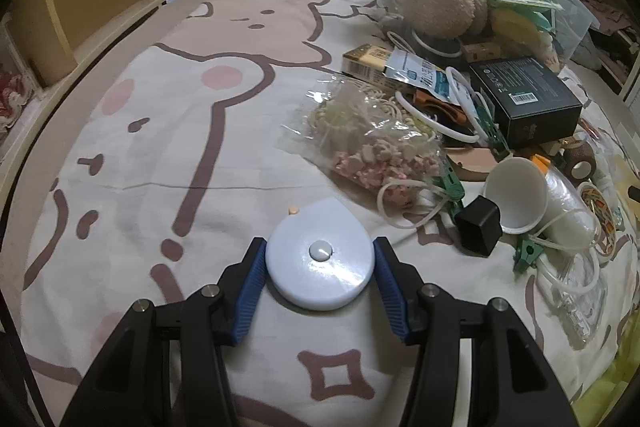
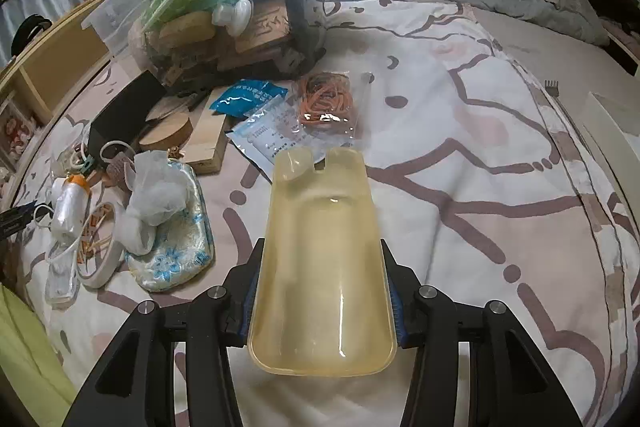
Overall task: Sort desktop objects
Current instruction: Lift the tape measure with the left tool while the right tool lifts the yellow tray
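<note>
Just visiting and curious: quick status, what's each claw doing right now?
Left gripper shut on white tape measure. Right gripper shut on yellowed clear phone case. Both over the bedsheet. Clutter pile off to the side, nothing in the way.

Left gripper [image 1: 320,267] angled steeply down, blue-padded jaws closed against both sides of a white round tape measure [image 1: 320,253] | Right gripper [image 2: 322,295] angled steeply down, jaws clamped on the edges of a yellowed clear phone case [image 2: 322,267] | no hands or sleeves in view
</note>
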{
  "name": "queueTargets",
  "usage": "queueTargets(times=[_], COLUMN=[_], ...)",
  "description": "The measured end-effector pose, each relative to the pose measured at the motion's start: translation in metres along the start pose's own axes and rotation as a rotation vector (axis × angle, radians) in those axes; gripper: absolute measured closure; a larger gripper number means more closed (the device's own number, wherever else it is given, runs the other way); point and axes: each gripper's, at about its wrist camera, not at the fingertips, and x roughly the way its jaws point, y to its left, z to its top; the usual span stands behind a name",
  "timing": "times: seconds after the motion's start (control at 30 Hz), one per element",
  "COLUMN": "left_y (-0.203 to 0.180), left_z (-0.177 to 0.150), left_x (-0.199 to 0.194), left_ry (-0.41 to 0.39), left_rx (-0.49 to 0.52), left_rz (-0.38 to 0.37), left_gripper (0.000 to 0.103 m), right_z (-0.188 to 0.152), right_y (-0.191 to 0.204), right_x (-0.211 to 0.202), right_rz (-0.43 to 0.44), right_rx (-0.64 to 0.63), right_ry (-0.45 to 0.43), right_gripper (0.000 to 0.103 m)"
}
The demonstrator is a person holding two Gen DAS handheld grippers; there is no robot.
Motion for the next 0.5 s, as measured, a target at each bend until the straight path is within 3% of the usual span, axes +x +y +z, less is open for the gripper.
queueTargets(times=[0.4, 0.5], left_y=[0.015, 0.014], left_z=[0.011, 0.011], left_x=[-0.028, -0.03], left_ry=[-0.072, -0.077], left_rx=[-0.055, -0.048], left_rz=[0.023, 0.026], left_gripper=[0.05, 0.05], right_z=[0.007, 0.005], right_y=[-0.016, -0.017], right_x=[-0.021, -0.013], right_rz=[-0.008, 0.005], right_rx=[0.078, 0.073], right_ry=[-0.069, -0.015], right_gripper=[0.053, 0.053])
